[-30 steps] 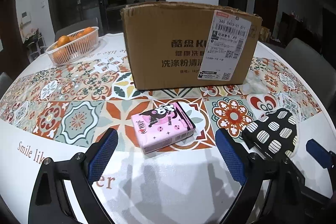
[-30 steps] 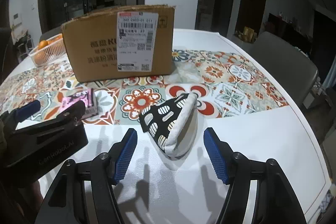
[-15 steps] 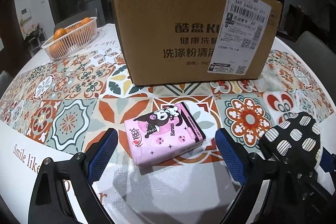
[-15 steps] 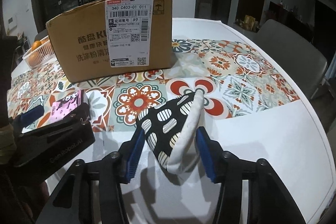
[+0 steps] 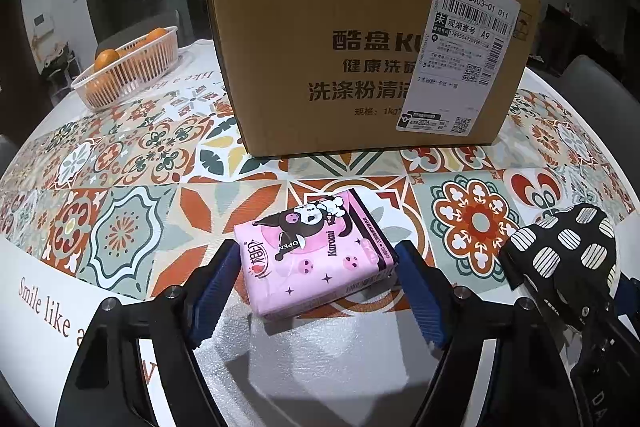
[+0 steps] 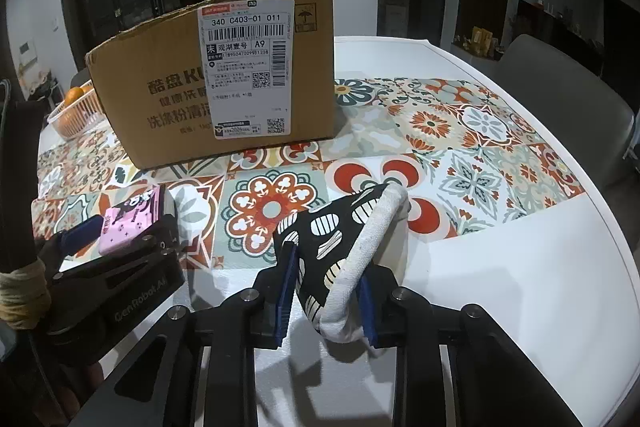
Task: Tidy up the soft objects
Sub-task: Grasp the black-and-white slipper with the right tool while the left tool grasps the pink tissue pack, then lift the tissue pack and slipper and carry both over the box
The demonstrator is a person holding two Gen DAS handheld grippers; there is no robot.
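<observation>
My right gripper (image 6: 326, 297) has just closed its jaws onto the spotted pouch (image 6: 340, 231) on the surface; the left gripper (image 5: 316, 291) is narrowing around the pink tissue pack (image 5: 314, 253) (contact unclear), so both lifts look imminent.

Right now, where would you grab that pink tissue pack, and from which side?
Across its two long sides, coming from the near short end. The pink tissue pack lies flat on the table, that end toward the left gripper, whose fingers have just been closing and now flank it, about touching. It looks soft, so squeeze gently.
</observation>
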